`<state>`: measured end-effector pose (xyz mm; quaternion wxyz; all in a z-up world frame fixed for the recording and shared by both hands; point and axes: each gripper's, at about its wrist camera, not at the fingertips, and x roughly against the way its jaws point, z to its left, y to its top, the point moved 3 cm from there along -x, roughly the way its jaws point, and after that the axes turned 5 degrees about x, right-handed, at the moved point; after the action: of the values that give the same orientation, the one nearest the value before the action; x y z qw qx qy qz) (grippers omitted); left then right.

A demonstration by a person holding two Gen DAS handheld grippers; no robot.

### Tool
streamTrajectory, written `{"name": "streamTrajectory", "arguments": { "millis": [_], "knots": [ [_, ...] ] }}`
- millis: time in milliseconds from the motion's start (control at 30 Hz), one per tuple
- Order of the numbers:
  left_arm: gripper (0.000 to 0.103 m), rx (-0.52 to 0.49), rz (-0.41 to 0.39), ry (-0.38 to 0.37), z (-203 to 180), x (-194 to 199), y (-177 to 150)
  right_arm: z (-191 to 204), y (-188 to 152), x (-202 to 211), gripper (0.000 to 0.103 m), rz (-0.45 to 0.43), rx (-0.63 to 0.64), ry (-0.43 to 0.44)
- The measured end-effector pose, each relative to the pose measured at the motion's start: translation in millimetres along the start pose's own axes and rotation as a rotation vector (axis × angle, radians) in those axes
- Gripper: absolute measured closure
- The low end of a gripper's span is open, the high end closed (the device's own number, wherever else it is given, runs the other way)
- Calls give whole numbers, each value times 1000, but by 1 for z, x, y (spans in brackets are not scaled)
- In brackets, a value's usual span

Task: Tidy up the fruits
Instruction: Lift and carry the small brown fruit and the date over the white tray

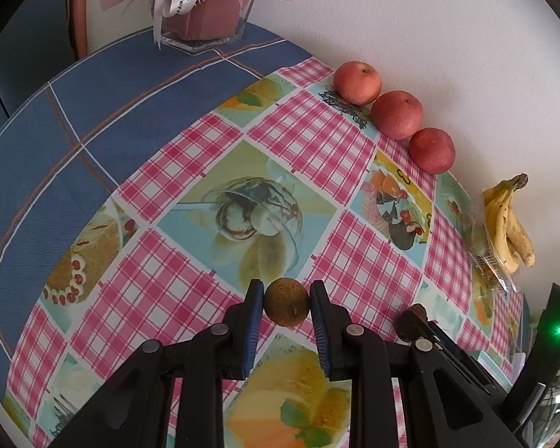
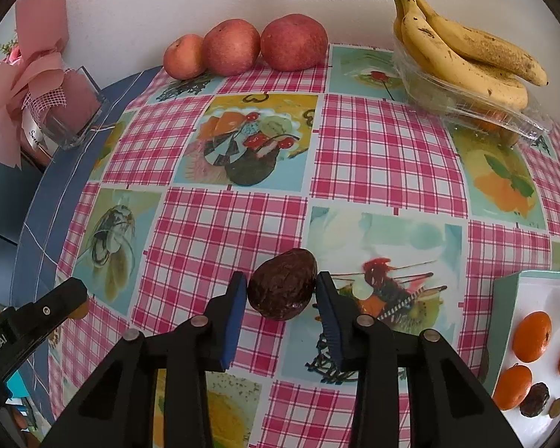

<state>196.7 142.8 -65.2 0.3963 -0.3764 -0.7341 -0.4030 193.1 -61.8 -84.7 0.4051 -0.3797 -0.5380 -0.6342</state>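
Observation:
My left gripper (image 1: 286,291) is shut on a small round brown-green fruit (image 1: 286,301), which it holds a little above the checked tablecloth (image 1: 306,130). In the right wrist view a dark brown avocado (image 2: 283,285) sits between the blue pads of my right gripper (image 2: 280,280), and both pads touch its sides. I cannot tell whether the avocado rests on the cloth. Three red apples (image 1: 397,114) stand in a row against the wall, also seen as apples (image 2: 231,47). A bunch of bananas (image 2: 463,56) lies on a clear plastic box (image 2: 466,108).
A white tray (image 2: 541,291) at the right holds oranges (image 2: 532,336) and small dark fruits. A glass vase with a pink bouquet (image 1: 209,11) stands at the back left on blue cloth. The white wall runs behind the fruit.

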Motion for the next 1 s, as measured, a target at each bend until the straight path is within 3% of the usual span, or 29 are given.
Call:
{"name": "streamTrajectory", "arguments": {
  "millis": [600, 1000],
  "knots": [
    [76, -103, -75, -4, -29, 41, -5, -6, -34, 60, 64, -61, 3, -1],
    [76, -206, -111, -22, -58, 70, -31, -27, -65, 110, 64, -96, -11, -55]
  ]
}}
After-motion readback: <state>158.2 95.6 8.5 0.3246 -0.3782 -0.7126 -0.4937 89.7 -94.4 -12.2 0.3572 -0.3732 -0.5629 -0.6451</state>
